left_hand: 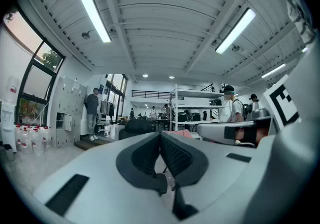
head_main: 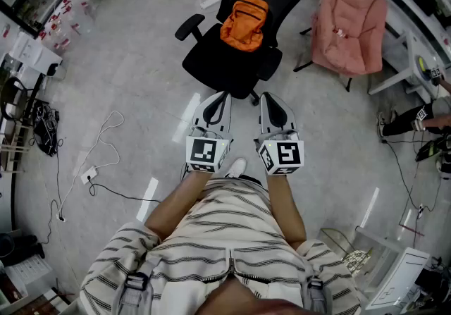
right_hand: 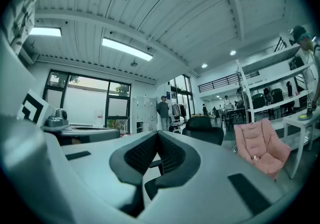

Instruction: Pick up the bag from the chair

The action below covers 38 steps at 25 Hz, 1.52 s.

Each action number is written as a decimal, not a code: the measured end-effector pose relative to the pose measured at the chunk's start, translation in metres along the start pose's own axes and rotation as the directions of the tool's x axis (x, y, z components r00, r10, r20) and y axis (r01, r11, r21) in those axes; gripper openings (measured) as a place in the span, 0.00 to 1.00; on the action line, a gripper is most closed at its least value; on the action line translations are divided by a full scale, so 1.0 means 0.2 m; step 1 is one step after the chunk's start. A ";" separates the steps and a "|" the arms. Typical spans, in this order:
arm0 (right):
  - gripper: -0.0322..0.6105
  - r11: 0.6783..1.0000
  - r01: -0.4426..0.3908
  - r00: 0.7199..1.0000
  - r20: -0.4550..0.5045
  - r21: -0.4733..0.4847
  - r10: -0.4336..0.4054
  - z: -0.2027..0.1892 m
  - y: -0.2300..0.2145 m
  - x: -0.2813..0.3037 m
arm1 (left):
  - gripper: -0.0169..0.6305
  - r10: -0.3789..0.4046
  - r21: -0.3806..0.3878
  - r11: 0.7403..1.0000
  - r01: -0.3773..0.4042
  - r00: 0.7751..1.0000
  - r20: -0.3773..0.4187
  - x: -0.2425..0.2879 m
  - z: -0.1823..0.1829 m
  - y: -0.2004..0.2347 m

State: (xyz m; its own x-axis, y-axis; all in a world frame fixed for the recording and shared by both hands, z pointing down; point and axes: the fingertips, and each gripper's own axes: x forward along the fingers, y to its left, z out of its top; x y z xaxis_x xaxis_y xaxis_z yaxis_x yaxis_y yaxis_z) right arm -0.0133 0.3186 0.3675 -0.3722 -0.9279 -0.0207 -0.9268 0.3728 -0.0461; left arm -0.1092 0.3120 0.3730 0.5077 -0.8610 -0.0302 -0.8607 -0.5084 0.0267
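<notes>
Orange bag (head_main: 244, 22) lies on the seat of the black office chair (head_main: 224, 70), against the backrest. Left gripper (head_main: 219, 98) and right gripper (head_main: 270, 99) are side by side near the chair, apart from the bag. Both have jaws closed together, holding nothing.

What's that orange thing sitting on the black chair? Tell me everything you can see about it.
It is an orange bag, soft and fabric-looking, slumped and creased rather than standing stiff. What looks like a front pocket and darker seams show on its upper side. It rests on the seat of the black office chair, up near the backrest. Only the chair touches it: the left gripper and right gripper are both short of the chair, jaws together and empty.
</notes>
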 end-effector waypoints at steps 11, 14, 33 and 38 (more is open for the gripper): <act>0.08 1.000 0.006 1.000 -0.008 0.031 -0.006 -0.06 -0.08 0.01 | 0.06 -0.006 -0.007 1.000 0.006 1.000 -0.027 0.06 -0.07 0.00; 0.08 0.999 0.009 1.000 -0.017 0.031 -0.008 -0.08 -0.12 0.04 | 0.06 -0.009 -0.003 1.000 0.009 0.999 -0.034 0.09 -0.09 -0.01; 0.08 0.999 -0.025 0.999 -0.035 0.044 0.026 -0.28 -0.30 0.21 | 0.06 -0.007 0.021 1.000 0.009 0.996 -0.086 0.28 -0.32 -0.02; 0.08 0.998 -0.030 0.998 -0.056 0.063 0.034 -0.32 -0.30 0.25 | 0.06 0.017 -0.003 1.000 -0.018 0.994 -0.109 0.29 -0.36 0.02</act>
State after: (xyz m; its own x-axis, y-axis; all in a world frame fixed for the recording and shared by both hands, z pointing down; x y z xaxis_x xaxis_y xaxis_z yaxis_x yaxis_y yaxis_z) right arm 0.0203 0.2505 0.4338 -0.4054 -0.9135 0.0335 -0.9101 0.3999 -0.1082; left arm -0.0801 0.2589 0.4425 0.4938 -0.8659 0.0798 -0.8695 -0.4930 0.0303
